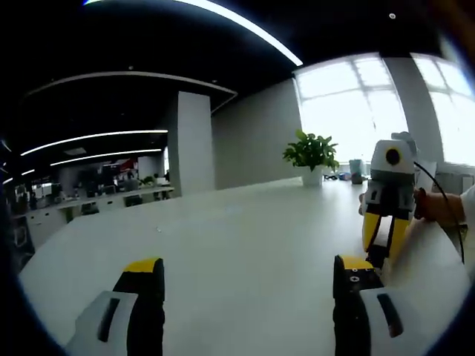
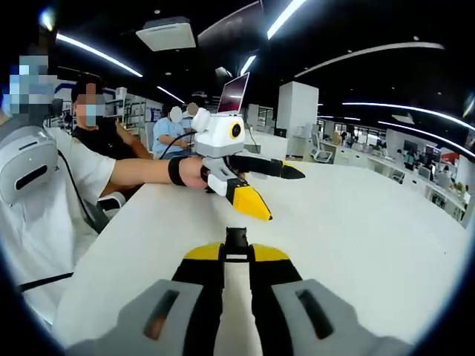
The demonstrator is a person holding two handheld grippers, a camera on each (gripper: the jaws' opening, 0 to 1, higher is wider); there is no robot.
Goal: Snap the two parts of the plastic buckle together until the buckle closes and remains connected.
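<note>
- Your right gripper (image 2: 236, 256) has its jaws together on a small black buckle part (image 2: 236, 239), which sticks out just past the yellow tips. In the left gripper view you see the same gripper (image 1: 386, 236) at the right with a dark piece (image 1: 378, 256) between its tips.
- Your left gripper (image 1: 249, 278) has its jaws wide apart with nothing between them. In the right gripper view it (image 2: 269, 191) hovers above the white table (image 2: 356, 222), also spread and empty.
- I can't make out the second buckle half in either view. Locate it before you line anything up.
- Handling, as a guess: the buckle is light, rigid plastic with smooth, slippery faces. It'll likely twist in the tips if you push off-axis.
- Grip each half by its flat body, well back from the mating end. Leave the prongs or socket mouth free, or it won't click.
- Squeezing across the side tabs will probably pinch the latch. Hold top and bottom faces instead.
- The table surface near both grippers is bare, so nothing stands in the closing path.
- A potted plant (image 1: 312, 156) sits at the far edge, well apart from the work.
- A laptop (image 2: 232, 93) and seated people (image 2: 167, 130) are behind your left arm, also well clear.
- The cable (image 1: 444, 204) on your right wrist hangs near that gripper. Keep it off the buckle.
</note>
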